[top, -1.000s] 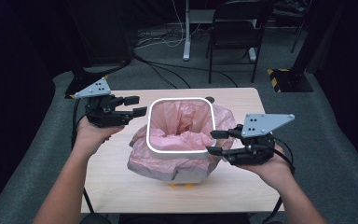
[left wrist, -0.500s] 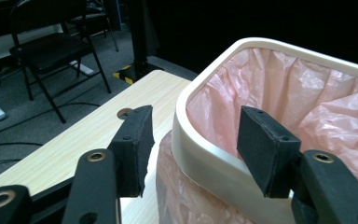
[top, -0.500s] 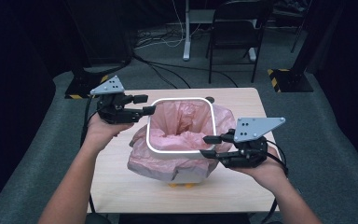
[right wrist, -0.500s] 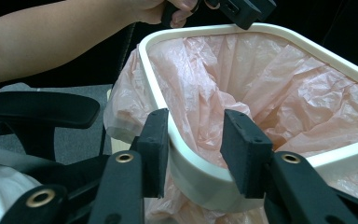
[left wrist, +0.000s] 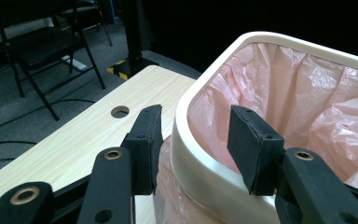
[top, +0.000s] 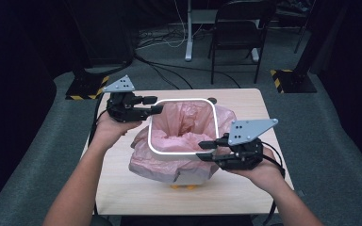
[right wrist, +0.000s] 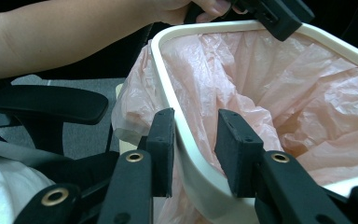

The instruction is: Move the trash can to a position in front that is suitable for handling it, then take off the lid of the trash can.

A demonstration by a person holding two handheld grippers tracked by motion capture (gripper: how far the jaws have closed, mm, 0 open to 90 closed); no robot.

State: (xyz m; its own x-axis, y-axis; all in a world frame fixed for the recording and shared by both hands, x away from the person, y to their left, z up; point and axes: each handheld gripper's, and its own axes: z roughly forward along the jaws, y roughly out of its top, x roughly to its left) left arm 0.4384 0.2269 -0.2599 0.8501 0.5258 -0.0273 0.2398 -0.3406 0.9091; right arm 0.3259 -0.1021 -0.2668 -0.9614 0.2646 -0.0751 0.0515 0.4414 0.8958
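A white square rim [top: 184,100] caps a bin lined with a pink plastic bag [top: 184,123] on the wooden table [top: 122,188]. My left gripper [top: 156,104] is at the rim's far left corner. Its jaws [left wrist: 193,126] straddle the rim [left wrist: 182,121], one pad outside and one inside, with small gaps showing. My right gripper [top: 201,150] is at the near right corner and straddles the rim [right wrist: 168,70] the same way [right wrist: 193,130]. Both sets of jaws have just been closing around the rim. The other hand and its gripper [right wrist: 270,11] show across the bin.
The bag's loose skirt [top: 146,162] hangs over the bin's sides, with something yellow [top: 184,187] under it. A cable hole [left wrist: 120,111] lies in the tabletop near the far edge. A black folding chair [top: 240,28] and floor cables stand beyond the table.
My left gripper moved right onto the rim's far left corner, and its jaws narrowed. The right gripper's jaws also narrowed around the near right corner; that hand stayed put.
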